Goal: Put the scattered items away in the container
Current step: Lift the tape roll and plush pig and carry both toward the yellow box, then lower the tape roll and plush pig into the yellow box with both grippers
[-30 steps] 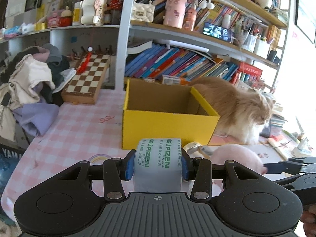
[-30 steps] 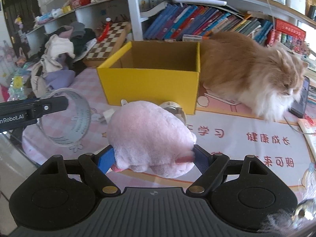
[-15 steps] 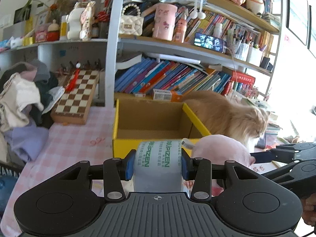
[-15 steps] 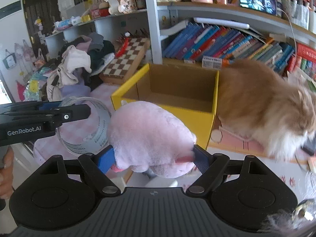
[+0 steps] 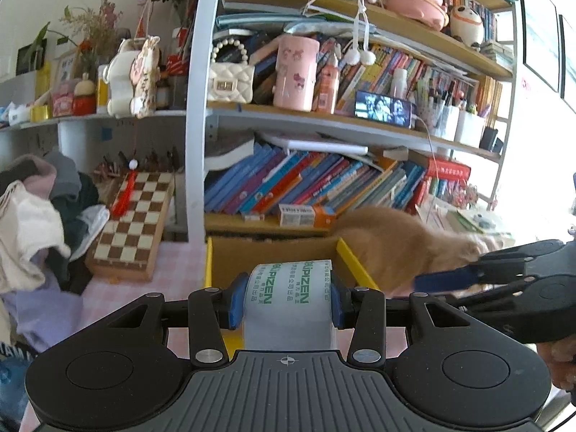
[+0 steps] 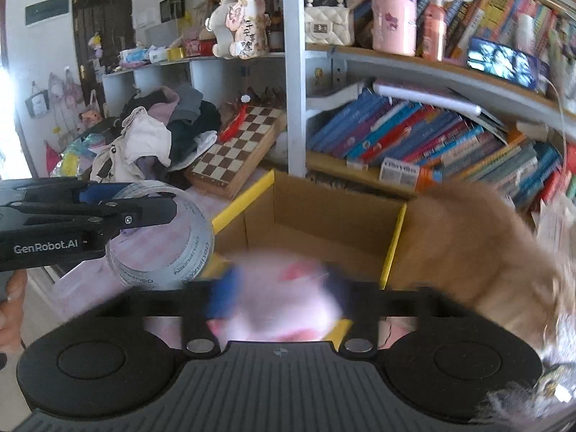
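Pinching a roll of clear tape (image 5: 289,302) flat between its blue pads, the left claw (image 5: 286,304) hung in the air right in front of the yellow cardboard box (image 5: 347,257), with the green print on the roll facing the camera. The right claw (image 6: 275,297) was a blurry mess in its own view, but its jaws were closing and a pink plush toy (image 6: 284,298) sat between them, fuzz bulging past both blue pads, so it looked gripped. That one floated just at the near rim of the box, whose brown inside looked bare as far as anyone could see.

From the right wrist view the left claw came in from the left edge with the tape roll held up beside the box's left wall, and a bit of the person's hand (image 6: 10,309) showed at the frame edge.

Further out, a fluffy orange cat (image 6: 478,252) was pressed up against the right side of the box. Behind the box on the pink checked desk (image 5: 118,291) a wooden chessboard (image 5: 135,225) leaned next to a heap of clothes (image 5: 32,223). Behind all that stood shelves stuffed with slanting books (image 5: 306,183), a pink cup (image 5: 295,72) and a quilted white handbag (image 5: 230,82).
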`<state>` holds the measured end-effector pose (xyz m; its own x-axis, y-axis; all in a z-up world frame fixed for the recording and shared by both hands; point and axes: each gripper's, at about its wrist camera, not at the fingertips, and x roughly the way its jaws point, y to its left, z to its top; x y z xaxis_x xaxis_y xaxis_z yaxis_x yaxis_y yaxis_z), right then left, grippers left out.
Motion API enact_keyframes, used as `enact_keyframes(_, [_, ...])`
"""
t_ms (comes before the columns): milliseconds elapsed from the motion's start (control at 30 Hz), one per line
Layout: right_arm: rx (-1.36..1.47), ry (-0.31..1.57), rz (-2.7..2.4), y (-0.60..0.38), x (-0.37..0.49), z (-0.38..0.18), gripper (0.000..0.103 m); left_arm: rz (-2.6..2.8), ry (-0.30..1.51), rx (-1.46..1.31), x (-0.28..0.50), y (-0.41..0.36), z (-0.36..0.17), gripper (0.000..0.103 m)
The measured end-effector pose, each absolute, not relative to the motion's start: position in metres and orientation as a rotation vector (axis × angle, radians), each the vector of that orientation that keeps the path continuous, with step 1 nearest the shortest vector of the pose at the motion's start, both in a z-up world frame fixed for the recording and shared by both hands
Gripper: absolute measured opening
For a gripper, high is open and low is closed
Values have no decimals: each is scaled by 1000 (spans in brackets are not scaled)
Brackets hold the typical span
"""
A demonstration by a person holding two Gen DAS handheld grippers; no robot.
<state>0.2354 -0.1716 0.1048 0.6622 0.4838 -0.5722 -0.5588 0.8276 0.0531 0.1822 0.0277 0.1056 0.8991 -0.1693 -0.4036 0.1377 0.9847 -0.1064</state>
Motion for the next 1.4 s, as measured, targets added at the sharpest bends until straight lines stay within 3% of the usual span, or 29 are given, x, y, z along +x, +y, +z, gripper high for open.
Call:
enact_keyframes(67, [-136, 599, 606, -172, 252, 108, 34, -148, 402, -61, 196, 23, 111, 42])
enact_keyframes(167, [-154, 624, 599, -173, 281, 104, 24, -124, 387, -47, 214, 19, 119, 42])
enact_keyframes(300, [-93, 667, 667, -202, 287, 101, 27, -105, 377, -43, 212, 21, 122, 42])
enact_keyframes(467, [-126, 769, 689, -222, 274, 73, 52, -79, 420, -87, 206, 25, 106, 42])
enact_keyframes(533, [-108, 813, 664, -227, 271, 59, 78, -72, 434, -101, 203, 25, 100, 42])
enact_keyframes(567, [-99, 839, 650, -228, 271, 50, 81, -69, 442, -103, 201, 25, 97, 42])
enact_keyframes(833, [-11, 1039, 507, -228, 291, -16, 84, -56, 485, -103, 197, 25, 88, 42])
enact_keyframes(1067, [41, 1091, 453, -237, 299, -35, 81, -53, 491, -89, 196, 26, 90, 42])
enact_keyframes(1400, [36, 1076, 479, -245, 296, -27, 61, -75, 498, -73, 200, 24, 85, 42])
